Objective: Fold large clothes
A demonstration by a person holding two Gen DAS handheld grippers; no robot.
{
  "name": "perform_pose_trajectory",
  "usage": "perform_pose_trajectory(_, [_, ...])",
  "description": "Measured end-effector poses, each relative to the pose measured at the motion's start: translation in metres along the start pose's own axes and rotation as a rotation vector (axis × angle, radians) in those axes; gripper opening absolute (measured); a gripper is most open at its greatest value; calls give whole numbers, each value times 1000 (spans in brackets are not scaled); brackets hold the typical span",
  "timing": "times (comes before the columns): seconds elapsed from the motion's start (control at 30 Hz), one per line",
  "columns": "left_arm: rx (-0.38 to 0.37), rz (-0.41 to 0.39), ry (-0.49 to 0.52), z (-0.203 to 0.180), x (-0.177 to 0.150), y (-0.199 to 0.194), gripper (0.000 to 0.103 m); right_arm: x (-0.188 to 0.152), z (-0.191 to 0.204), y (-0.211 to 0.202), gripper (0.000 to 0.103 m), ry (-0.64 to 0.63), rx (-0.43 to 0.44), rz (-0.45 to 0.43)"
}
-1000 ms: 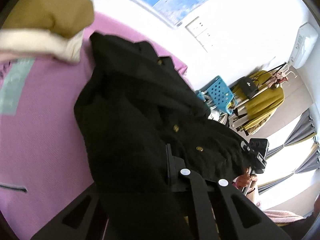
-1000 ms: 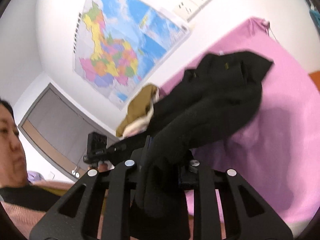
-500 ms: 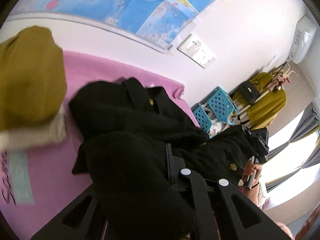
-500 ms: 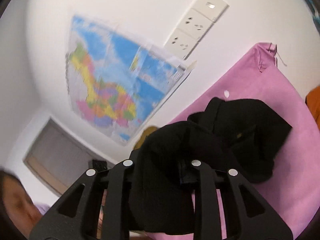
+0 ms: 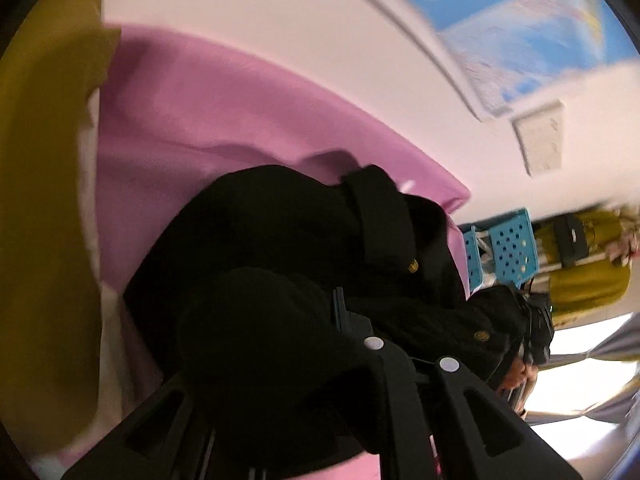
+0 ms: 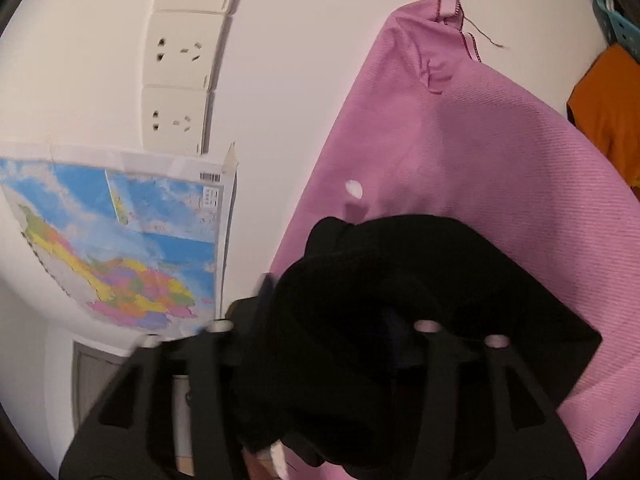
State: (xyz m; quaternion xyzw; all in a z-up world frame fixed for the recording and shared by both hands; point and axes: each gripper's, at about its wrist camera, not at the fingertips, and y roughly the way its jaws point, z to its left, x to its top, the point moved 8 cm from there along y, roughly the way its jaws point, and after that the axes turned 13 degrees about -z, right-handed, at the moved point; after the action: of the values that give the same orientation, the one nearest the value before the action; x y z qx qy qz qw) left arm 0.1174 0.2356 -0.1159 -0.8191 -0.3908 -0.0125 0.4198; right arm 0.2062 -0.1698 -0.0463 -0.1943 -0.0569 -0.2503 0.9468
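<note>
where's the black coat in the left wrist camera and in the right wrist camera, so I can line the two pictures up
Left wrist view: the black coat fills the lower centre, bunched over the left gripper on the pink sheet.
Right wrist view: the black coat fills the lower centre, draped over the right gripper.
Shared landmark: the wall map, upper right in the left view, sits at middle left in the right view.

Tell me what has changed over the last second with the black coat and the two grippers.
Both hand-held grippers, left and right, carried the near part of the black gold-buttoned coat forward toward the wall, doubling it over itself on the pink cloth. Neither let go. The folded mustard garment stayed on the cloth.
</note>
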Motion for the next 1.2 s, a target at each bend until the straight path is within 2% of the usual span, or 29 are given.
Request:
perform_pose_trajectory(0.03, [-10, 10, -23, 4, 3, 5, 10, 1, 3, -1, 80, -1, 16, -7])
perform_pose_trajectory(0.13, [-39, 32, -76, 9, 4, 13, 12, -4, 28, -10, 89, -123, 66, -34])
perform_pose_trajectory(0.23, [-68, 27, -64, 6, -1, 15, 25, -15, 44, -19, 93, -208, 90, -56])
perform_pose_trajectory(0.37, [-127, -8, -66, 1, -2, 6, 55, -59, 68, -17, 92, -496, 9, -18])
perform_pose_trajectory(0.43, [-138, -35, -64, 0, -2, -1, 59, -96, 84, -6, 90, -736, -50, 13])
perform_pose_trajectory(0.47, [-142, -44, -56, -1, -3, -4, 61, -107, 87, -1, 90, -814, -81, 21])
perform_pose_trajectory(0.53, [-147, -79, -38, -3, -4, -13, 64, -137, 88, 23, 89, -1040, -176, 65])
perform_pose_trajectory(0.57, [-143, -99, -16, -5, -5, -18, 64, -144, 82, 37, 87, -1099, -230, 86])
perform_pose_trajectory(0.6, [-143, -119, 0, -8, -5, -22, 64, -147, 74, 50, 84, -1119, -275, 105])
perform_pose_trajectory(0.67, [-150, -153, 63, -17, -11, -35, 69, -147, 62, 66, 61, -1110, -315, 136])
perform_pose_trajectory(0.7, [-143, -163, 90, -23, -13, -39, 70, -144, 56, 75, 39, -1104, -339, 148])
perform_pose_trajectory(0.73, [-135, -180, 133, -28, -17, -44, 70, -141, 53, 80, 26, -1089, -335, 154])
perform_pose_trajectory(0.8, [-116, -196, 222, -39, -25, -51, 70, -136, 63, 82, 9, -1082, -302, 128])
perform_pose_trajectory(0.93, [-93, -218, 392, -60, -43, -59, 72, -113, 114, 65, 5, -1059, -177, -39])
perform_pose_trajectory(1.0, [-65, -230, 485, -68, -51, -56, 74, -105, 125, 65, 5, -1049, -155, -91])
perform_pose_trajectory(1.03, [-45, -234, 515, -70, -56, -52, 75, -103, 122, 73, 5, -1051, -172, -83])
perform_pose_trajectory(1.07, [-34, -231, 536, -69, -59, -51, 75, -102, 108, 89, 5, -1054, -226, -43])
perform_pose_trajectory(1.13, [-3, -211, 553, -67, -66, -39, 75, -108, 73, 110, 9, -1045, -322, 85])
perform_pose_trajectory(1.17, [21, -206, 554, -65, -68, -33, 75, -113, 62, 117, 11, -1046, -352, 111])
perform_pose_trajectory(1.2, [66, -201, 564, -58, -69, -27, 75, -116, 57, 115, 18, -1057, -356, 110])
